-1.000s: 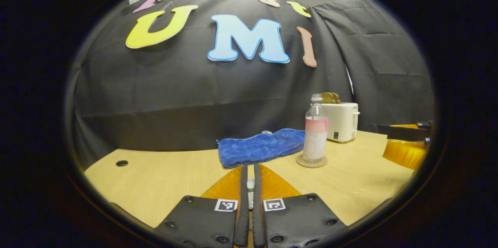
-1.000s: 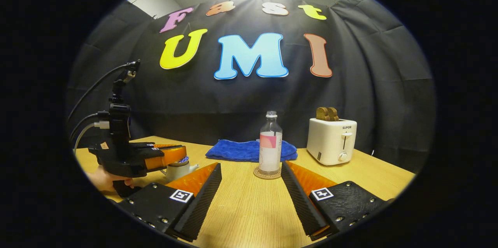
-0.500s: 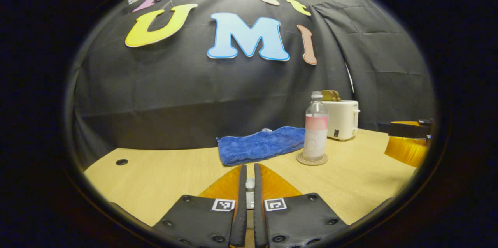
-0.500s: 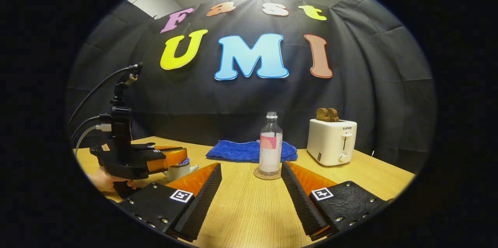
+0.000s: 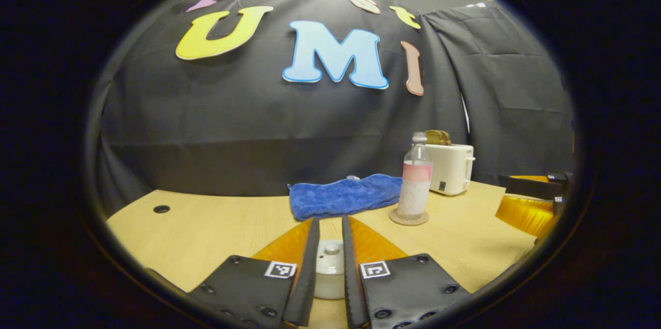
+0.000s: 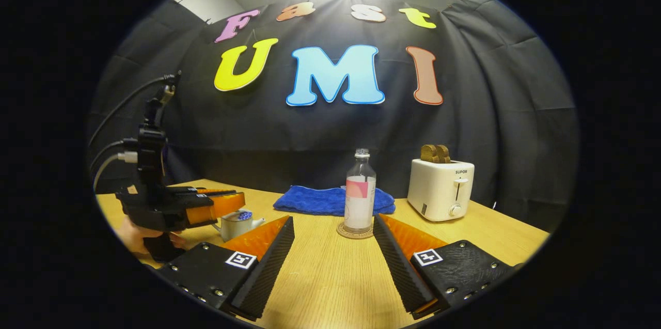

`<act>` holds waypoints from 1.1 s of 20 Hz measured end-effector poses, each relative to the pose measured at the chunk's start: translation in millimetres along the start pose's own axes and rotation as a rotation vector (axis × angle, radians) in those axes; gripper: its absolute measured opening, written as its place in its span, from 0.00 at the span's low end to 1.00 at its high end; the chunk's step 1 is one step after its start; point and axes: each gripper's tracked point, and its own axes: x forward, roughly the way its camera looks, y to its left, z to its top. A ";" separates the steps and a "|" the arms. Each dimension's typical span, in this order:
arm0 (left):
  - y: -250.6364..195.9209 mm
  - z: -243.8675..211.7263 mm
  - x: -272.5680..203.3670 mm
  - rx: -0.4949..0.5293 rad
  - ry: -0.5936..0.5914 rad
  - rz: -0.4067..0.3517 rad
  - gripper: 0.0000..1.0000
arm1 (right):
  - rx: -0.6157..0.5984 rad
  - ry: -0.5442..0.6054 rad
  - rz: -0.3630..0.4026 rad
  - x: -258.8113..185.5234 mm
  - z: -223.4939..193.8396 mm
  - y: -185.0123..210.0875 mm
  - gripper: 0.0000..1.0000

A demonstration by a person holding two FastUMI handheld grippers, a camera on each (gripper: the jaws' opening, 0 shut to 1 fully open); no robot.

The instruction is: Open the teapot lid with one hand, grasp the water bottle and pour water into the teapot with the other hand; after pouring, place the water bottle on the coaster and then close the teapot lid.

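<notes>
Wood-grain worktop (image 5: 217, 225): carries every item; left gripper view first.
Left tool (image 5: 328, 254): fingers nearly closed around the pale teapot lid (image 5: 329, 262), whose knob sits in the narrow gap; both fingers appear to press on it, though the contact itself is not clear.
Lid position: held between the fingers, judged to be lifted so the pot mouth is free for pouring.
Water bottle (image 5: 414, 183): upright on the round coaster (image 5: 408, 217), toward the far edge of the worktop, right of the left tool's axis; no cap visible on the neck.
Blue cloth (image 5: 343, 196): folded flat, just beside the coaster, near the far edge.
Toaster (image 5: 452, 168): behind the bottle, at the far right of the worktop.
Right gripper view, right tool (image 6: 333, 236): fingers spread wide, nothing between them, aimed at the water bottle (image 6: 359, 196); judged to be pre-set for a body grasp.
Bottle location: centred between the finger lines, apart from them, standing on the coaster (image 6: 354, 231).
Teapot (image 6: 238, 222): near the left edge of the worktop, spout toward the bottle, mouth uncovered.
Left tool (image 6: 227, 204): gripped by a hand (image 6: 135, 233), its fingers above the teapot, lid clear of the pour path.
Step in hand: lid off; bottle grasp not yet made.
</notes>
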 end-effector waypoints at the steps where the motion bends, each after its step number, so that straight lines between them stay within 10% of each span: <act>1: 1.9 1.1 -5.1 0.011 -0.008 0.020 0.31 | -0.007 0.003 0.001 1.1 -1.3 1.5 0.95; 6: -13.0 0.4 -46.4 -0.021 -0.020 0.059 0.33 | -0.015 0.003 0.025 -2.6 -3.6 9.9 0.95; 10: -25.9 6.9 -81.9 0.013 -0.064 0.080 0.77 | -0.006 -0.024 0.018 -16.4 1.1 13.0 0.95; 22: -52.1 22.2 -143.7 0.088 -0.158 0.132 0.91 | -0.047 -0.134 -0.005 -73.6 19.8 16.3 0.95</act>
